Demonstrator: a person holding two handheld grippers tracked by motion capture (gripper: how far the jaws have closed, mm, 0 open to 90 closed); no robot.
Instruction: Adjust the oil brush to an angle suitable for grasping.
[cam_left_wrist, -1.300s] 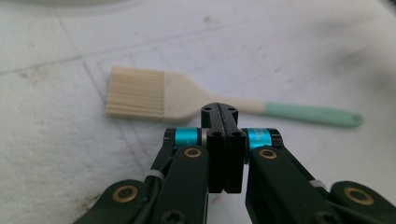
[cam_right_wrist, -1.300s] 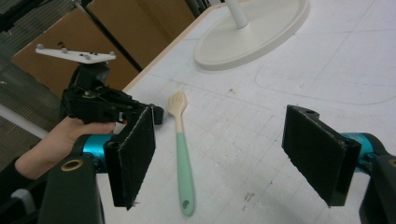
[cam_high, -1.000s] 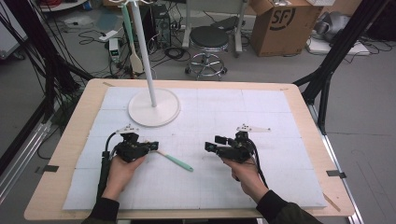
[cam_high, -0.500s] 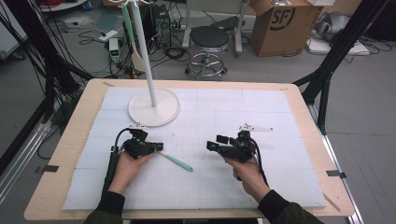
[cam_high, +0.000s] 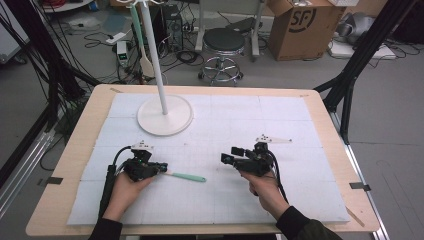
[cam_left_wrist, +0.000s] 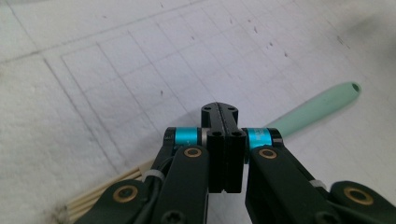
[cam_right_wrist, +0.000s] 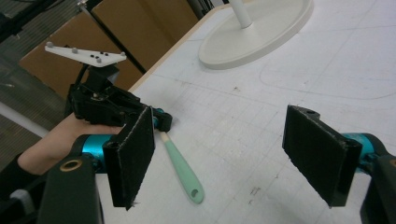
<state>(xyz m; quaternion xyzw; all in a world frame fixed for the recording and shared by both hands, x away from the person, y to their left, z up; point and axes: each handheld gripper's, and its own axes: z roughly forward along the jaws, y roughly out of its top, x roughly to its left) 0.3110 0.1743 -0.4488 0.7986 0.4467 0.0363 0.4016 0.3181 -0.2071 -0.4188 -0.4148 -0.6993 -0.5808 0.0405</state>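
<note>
Left tool (cam_left_wrist: 219, 112) jaws pressed together over the mint-green plastic handle (cam_left_wrist: 322, 105), hiding its wooden neck; contact unclear. Right tool (cam_right_wrist: 224, 158) gapes wide, empty, above the tabletop (cam_high: 310, 150).

The left gripper (cam_high: 161, 167) has slid right, closer over the green-handled utensil (cam_high: 186, 176).

The spatula (cam_high: 185, 176) lies on the surface (cam_high: 300, 200) between my grippers; the stand (cam_high: 165, 115) sits behind it.
</note>
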